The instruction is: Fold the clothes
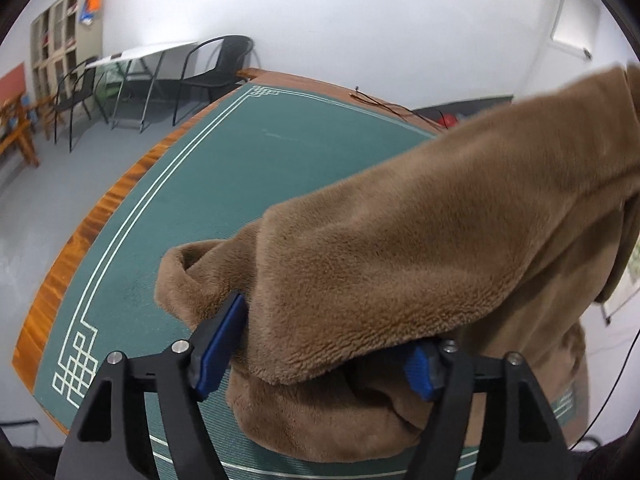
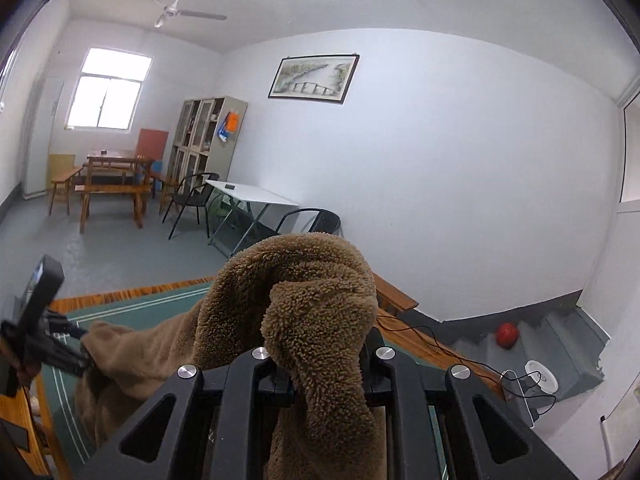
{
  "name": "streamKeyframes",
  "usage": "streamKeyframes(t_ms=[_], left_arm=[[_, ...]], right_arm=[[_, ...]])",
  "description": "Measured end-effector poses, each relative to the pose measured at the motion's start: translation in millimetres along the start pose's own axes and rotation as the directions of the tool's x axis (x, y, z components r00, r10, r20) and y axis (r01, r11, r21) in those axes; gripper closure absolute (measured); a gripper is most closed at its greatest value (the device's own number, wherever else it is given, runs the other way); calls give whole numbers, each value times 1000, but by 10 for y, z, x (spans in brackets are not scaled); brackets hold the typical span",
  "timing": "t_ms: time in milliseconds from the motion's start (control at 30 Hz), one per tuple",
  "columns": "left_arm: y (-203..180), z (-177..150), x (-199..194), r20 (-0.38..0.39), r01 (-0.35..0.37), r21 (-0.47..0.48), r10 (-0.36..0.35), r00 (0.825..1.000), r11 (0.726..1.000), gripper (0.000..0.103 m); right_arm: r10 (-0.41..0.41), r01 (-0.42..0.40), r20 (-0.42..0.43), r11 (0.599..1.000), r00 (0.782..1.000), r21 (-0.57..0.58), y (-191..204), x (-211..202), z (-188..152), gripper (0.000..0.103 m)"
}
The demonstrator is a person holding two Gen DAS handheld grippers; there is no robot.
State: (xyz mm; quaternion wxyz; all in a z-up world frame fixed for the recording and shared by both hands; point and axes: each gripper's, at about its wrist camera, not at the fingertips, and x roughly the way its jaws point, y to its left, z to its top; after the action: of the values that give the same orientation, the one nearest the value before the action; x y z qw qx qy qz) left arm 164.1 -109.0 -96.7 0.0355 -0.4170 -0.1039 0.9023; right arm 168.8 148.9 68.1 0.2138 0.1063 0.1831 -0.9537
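Observation:
A brown fleece garment point(image 1: 420, 248) hangs lifted above the green mat point(image 1: 192, 200) on the wooden table. My left gripper point(image 1: 320, 356) has its blue pads on either side of a thick fold of the fleece near a cuff. In the right wrist view, my right gripper point(image 2: 320, 376) is shut on a bunched part of the same fleece point(image 2: 312, 304), which drapes over its fingers and hides the tips. The left gripper point(image 2: 44, 344) shows at the left edge there, holding the garment's other end.
The table's wooden edge point(image 1: 80, 236) runs along the left of the mat. Black chairs point(image 1: 216, 76) and a white table point(image 1: 148, 52) stand beyond. A thin cable point(image 2: 432, 340) lies on the table's far corner. A red ball point(image 2: 507, 335) is on the floor.

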Motion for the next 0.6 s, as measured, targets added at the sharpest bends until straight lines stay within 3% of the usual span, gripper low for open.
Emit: streamKeyframes(t_ms=[67, 133, 167, 200, 267, 333, 433, 600], left_arm=[[-27, 31, 50, -4, -9, -13, 9, 1000, 1000, 27], [-55, 63, 100, -8, -18, -26, 18, 1000, 1000, 42], [-68, 78, 125, -10, -22, -32, 22, 1000, 999, 74], [-82, 94, 150, -12, -27, -38, 26, 1000, 999, 88], [-113, 136, 175, -9, -37, -51, 36, 999, 998, 90], [-176, 279, -28, 65, -54, -59, 58, 996, 997, 91], [-228, 535, -468, 199, -67, -82, 82, 977, 994, 92], [-351, 962, -1363, 433, -22, -109, 67, 899, 994, 93]], right_arm=[[2, -2, 15, 1000, 1000, 14, -21, -56, 47, 84], [-9, 8, 41, 1000, 999, 25, -26, -141, 94, 84], [-18, 16, 57, 999, 998, 30, -32, -187, 117, 84], [-30, 28, 74, 999, 997, 35, -32, -222, 153, 84], [-61, 57, 105, 998, 993, 39, -45, -284, 212, 84], [-105, 101, 130, 994, 986, 40, -85, -340, 249, 84], [-176, 163, 153, 982, 973, 90, -222, -420, 324, 84], [-281, 238, 216, 949, 935, 205, -541, -675, 558, 84]])
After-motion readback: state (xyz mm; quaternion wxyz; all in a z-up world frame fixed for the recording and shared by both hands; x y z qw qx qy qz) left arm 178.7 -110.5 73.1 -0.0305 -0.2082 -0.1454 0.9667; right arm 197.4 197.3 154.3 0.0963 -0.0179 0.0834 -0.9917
